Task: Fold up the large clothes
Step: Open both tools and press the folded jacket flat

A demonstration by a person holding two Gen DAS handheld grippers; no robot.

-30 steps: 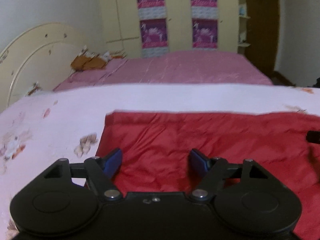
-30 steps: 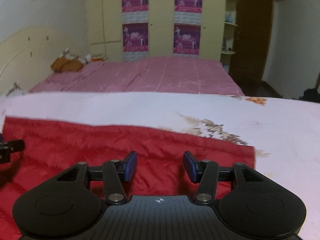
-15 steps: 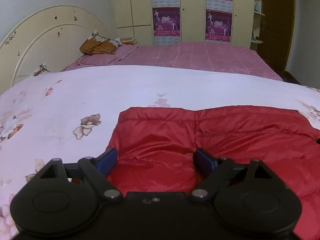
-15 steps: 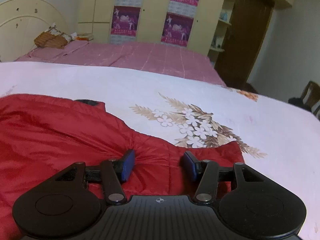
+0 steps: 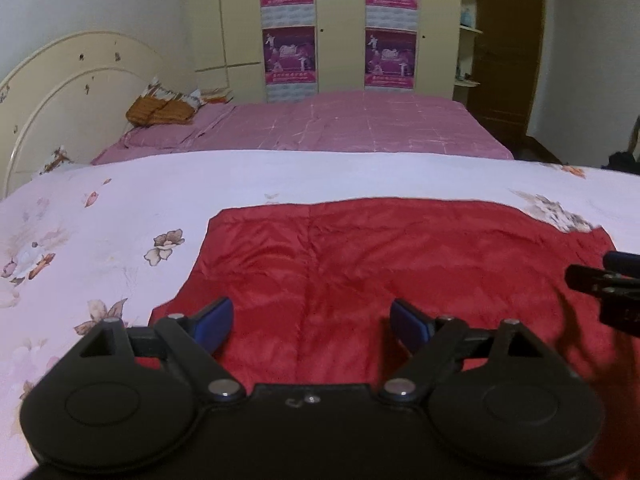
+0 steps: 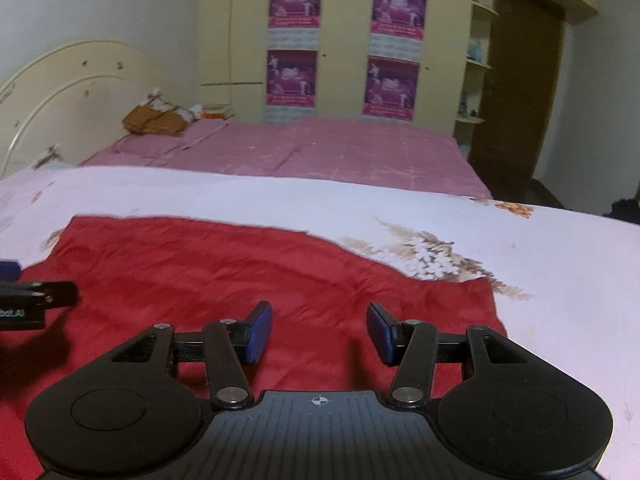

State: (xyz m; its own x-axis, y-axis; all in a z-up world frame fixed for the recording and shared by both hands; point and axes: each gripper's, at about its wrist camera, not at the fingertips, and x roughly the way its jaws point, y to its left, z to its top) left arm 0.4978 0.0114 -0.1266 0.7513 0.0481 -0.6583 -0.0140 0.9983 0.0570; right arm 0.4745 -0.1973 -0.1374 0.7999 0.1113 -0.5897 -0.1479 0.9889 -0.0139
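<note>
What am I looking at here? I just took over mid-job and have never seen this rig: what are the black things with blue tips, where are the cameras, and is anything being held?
There is no robot arm: a person holds one hand-held two-finger gripper in each hand. Each picture comes from a fisheye camera on a gripper, looking forward along its fingers. The black frame with blue pads at the bottom of the left view is the left gripper; in the right view it is the right gripper. Each also shows at the edge of the other's view. Both are open and hold nothing. Under them a shiny red quilted garment lies spread on a white floral bedspread. Behind it is a pink bed cover.
</note>
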